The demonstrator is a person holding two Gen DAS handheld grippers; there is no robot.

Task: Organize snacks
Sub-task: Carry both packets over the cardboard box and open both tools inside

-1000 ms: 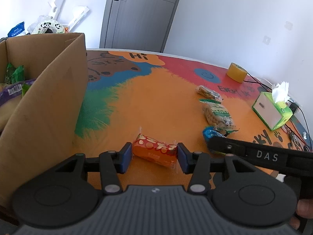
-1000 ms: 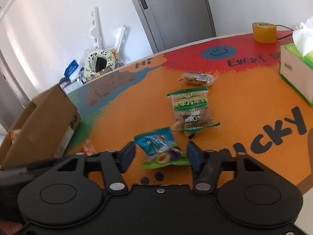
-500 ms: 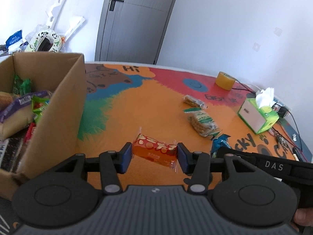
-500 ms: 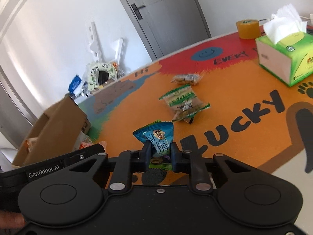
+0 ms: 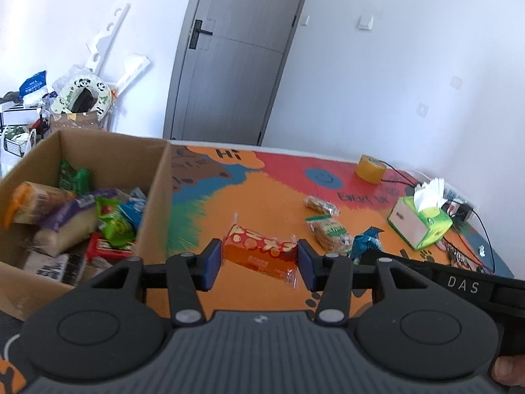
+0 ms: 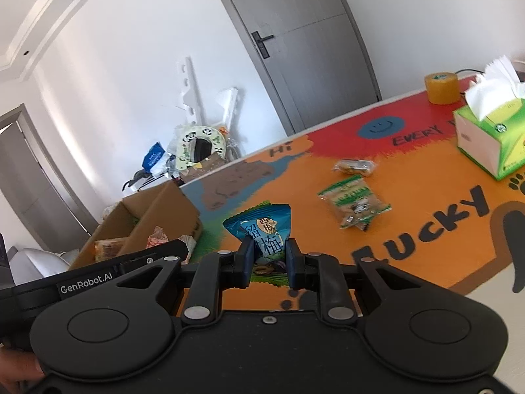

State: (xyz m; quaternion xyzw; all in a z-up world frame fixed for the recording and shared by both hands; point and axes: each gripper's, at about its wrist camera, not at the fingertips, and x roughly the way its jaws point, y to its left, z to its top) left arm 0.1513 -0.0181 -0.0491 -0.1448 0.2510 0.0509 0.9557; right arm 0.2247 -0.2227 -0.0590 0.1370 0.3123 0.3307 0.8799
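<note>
My left gripper (image 5: 259, 259) is shut on an orange-red snack pack (image 5: 259, 252) and holds it above the table, just right of the open cardboard box (image 5: 154, 197), which holds several snacks. My right gripper (image 6: 267, 259) is shut on a blue plum snack bag (image 6: 262, 229), lifted off the table. A green-and-white cracker pack (image 6: 356, 203) and a small brown snack pack (image 6: 354, 166) lie on the colourful table (image 6: 426, 262). The box also shows in the right wrist view (image 6: 157, 216), to the left.
A green tissue box (image 6: 492, 138) and a yellow tape roll (image 6: 441, 88) stand at the table's far right. Cables lie near the right edge (image 5: 472, 229). Clutter sits on the floor behind the box (image 5: 78, 98). A grey door is behind.
My right gripper closed on the blue bag and lifted it. My left gripper rose with the orange pack, so the inside of the box came into view.
</note>
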